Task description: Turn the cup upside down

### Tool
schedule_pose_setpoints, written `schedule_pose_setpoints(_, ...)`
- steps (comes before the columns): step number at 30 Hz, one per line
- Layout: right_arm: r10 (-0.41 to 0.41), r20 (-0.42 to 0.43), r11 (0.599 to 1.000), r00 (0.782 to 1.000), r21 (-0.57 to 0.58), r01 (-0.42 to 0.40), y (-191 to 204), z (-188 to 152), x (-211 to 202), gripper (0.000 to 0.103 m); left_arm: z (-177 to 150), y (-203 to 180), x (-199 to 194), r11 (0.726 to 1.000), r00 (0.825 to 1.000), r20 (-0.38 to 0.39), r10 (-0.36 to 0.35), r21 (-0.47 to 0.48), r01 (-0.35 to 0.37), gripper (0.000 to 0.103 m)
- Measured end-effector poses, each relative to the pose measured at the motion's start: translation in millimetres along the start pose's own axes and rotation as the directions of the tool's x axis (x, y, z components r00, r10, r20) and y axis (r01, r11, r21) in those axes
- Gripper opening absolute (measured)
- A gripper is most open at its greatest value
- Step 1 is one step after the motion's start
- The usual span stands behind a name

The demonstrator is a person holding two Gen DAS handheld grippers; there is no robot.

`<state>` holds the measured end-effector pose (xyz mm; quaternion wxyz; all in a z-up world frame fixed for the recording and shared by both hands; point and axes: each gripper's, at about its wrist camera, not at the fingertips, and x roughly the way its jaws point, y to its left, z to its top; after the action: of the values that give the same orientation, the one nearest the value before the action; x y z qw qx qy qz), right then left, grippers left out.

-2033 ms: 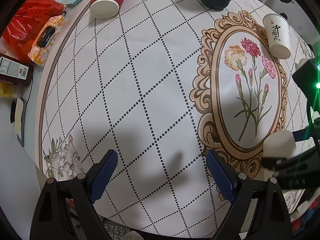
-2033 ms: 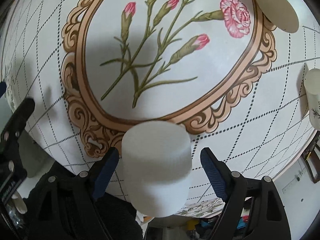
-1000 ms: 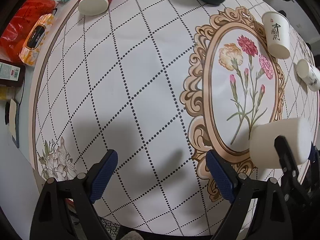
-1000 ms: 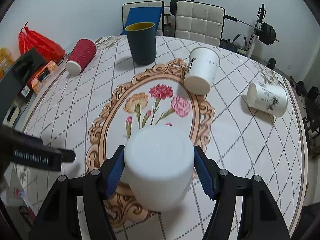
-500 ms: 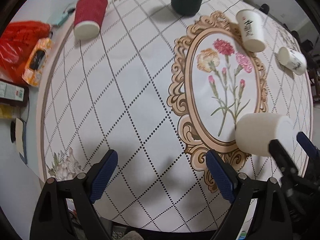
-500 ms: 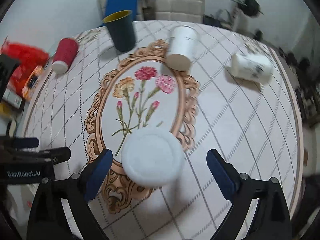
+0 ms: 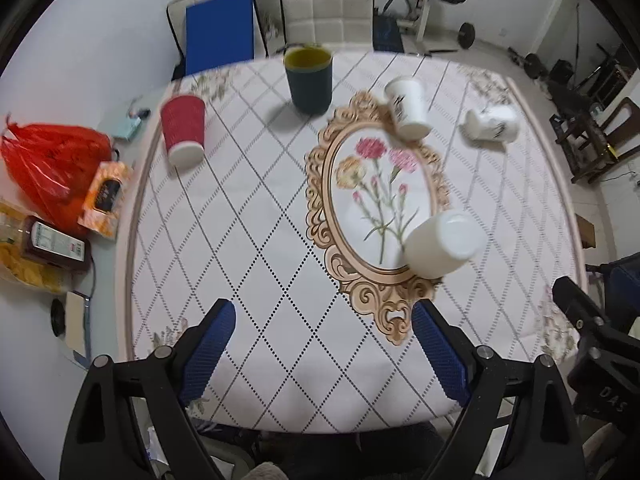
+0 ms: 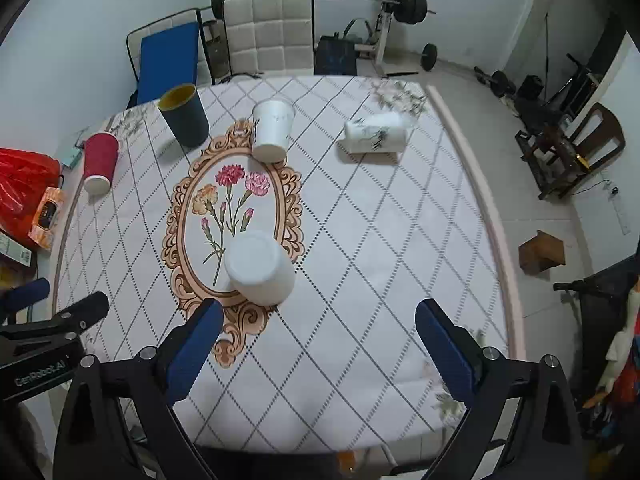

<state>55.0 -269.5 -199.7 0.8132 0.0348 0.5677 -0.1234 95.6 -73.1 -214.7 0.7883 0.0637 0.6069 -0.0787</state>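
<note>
Right wrist view: white cup (image 8: 259, 268) stands base-up on the worktop (image 8: 380, 240), on the near rim of the oval floral print (image 8: 230, 208).
Right gripper (image 8: 316, 344): fingers spread wide, holding nothing, well clear of the cup.
Left gripper (image 7: 322, 350): fingers spread wide, empty; cup (image 7: 442, 244) sits ahead and to the right.
Task status: judged complete; cup is inverted and free-standing.
Risk 1: a finger passing low over the cup could tip it, as it looks light.
Risk 2: cloth covering could drag under a gripper and shift the cup.
Risk 3: lying printed cup (image 8: 376, 134) could roll if the worktop is jolted.
Surface: white cloth, dotted diamond grid, gold scroll frame.
Other items: dark cup (image 8: 184, 120) upright; red cup (image 8: 100, 162) and white printed cup (image 8: 273, 130) inverted.
Room: padded chair (image 8: 268, 36), blue mat (image 8: 168, 60), barbell rack (image 8: 396, 8), tiled floor.
</note>
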Motion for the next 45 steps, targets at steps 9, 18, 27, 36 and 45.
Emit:
schedule_pose_setpoints(9, 0.066, 0.013, 0.997, 0.998, 0.040, -0.066, -32, -4, -102, 0.099, -13, -7, -105, 1.000, 0.993, 0.121, 0.004, -0.018, -0.002, 0.090)
schedule_pose_setpoints(18, 0.107, 0.125, 0.994, 0.986, 0.014, -0.110, -47, -6, -218, 0.102, -25, -12, -185, 0.999, 0.983, 0.182, 0.001, -0.052, 0.008, 0.101)
schedule_pose_setpoints(27, 0.097, 0.163, 0.995, 0.982, 0.005, -0.099, -55, -9, -266, 0.102, -32, -17, -219, 0.998, 0.972, 0.233, 0.013, -0.062, 0.001, 0.102)
schedule_pose_setpoints(36, 0.084, 0.162, 0.996, 0.983, 0.008, -0.086, -64, -7, -272, 0.102, -32, -19, -227, 0.998, 0.967, 0.253, 0.023, -0.060, -0.008, 0.102)
schedule_pose_setpoints(45, 0.082, 0.159, 0.996, 0.984, 0.006, -0.084, -64, -6, -270, 0.102, -35, -18, -227, 0.998, 0.970, 0.241, 0.030, -0.062, -0.016, 0.102)
